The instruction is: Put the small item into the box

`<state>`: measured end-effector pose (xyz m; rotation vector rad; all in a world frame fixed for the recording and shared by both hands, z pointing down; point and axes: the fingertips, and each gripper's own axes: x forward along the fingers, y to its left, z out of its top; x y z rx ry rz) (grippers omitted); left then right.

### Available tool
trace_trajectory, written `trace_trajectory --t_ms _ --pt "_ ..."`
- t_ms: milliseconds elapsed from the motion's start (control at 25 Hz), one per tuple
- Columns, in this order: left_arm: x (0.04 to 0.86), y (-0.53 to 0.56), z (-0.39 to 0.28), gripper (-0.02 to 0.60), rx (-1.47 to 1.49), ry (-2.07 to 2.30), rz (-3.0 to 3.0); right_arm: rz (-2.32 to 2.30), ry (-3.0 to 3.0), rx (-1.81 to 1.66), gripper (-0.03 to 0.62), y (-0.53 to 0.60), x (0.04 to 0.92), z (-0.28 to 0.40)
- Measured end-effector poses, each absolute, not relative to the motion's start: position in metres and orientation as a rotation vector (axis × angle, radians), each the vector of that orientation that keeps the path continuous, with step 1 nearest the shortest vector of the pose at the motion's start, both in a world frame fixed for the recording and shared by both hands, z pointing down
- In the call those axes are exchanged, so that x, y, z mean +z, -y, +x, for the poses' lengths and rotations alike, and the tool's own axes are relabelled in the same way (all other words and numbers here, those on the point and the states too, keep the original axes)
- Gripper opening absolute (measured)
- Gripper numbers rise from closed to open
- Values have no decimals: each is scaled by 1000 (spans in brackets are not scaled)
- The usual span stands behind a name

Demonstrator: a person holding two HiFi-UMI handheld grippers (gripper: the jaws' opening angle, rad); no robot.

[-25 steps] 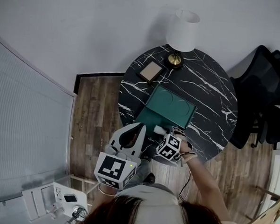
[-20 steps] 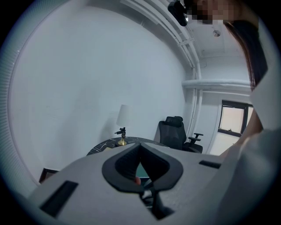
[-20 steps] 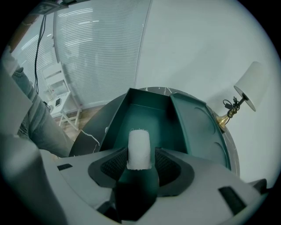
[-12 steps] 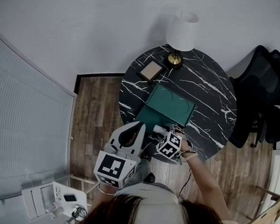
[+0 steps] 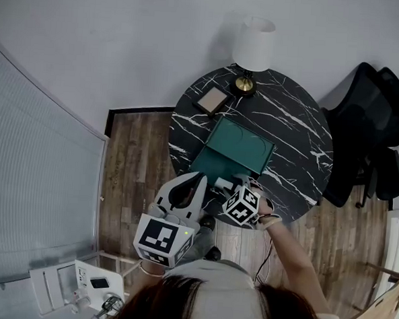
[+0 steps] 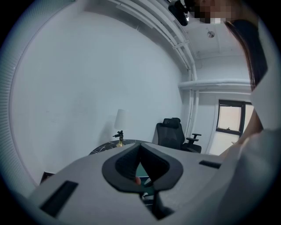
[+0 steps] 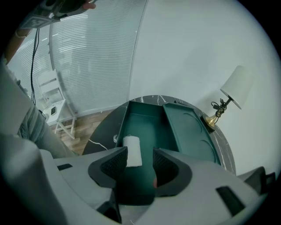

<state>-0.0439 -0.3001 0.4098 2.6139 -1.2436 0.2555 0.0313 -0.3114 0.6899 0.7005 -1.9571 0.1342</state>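
A dark green box (image 7: 142,118) lies open on the round black marble table (image 5: 292,131), its lid (image 7: 189,129) folded back beside it. The small item, a short white roll (image 7: 132,150), rests on the box floor at the near end. My right gripper (image 7: 140,163) hangs just over it, open; the roll sits in the gap close to the left pad, and no pad presses on it. In the head view this gripper (image 5: 230,186) is at the box's near end (image 5: 211,167). My left gripper (image 5: 201,181) hovers off the table's near edge, fingertips together, holding nothing.
At the table's far edge stand a white-shaded lamp (image 5: 254,44) with a brass base and a small picture frame (image 5: 213,100). A black office chair (image 5: 373,132) is to the right of the table. Wood floor surrounds it, with slatted blinds (image 7: 92,52) on the left.
Almost nothing differs. The head view has shifted slightly, and both grippers stay in about the same places over the table's near edge.
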Motion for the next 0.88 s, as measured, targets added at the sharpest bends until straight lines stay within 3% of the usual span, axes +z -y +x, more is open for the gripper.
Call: trace_trajectory --t_ms 360,880 --pt "396 272 -49 8 233 1264 2650 851 2001 193 192 296 660 35" --pt "376 217 -53 8 201 1324 2681 1061 2089 206 89 256 602 40"
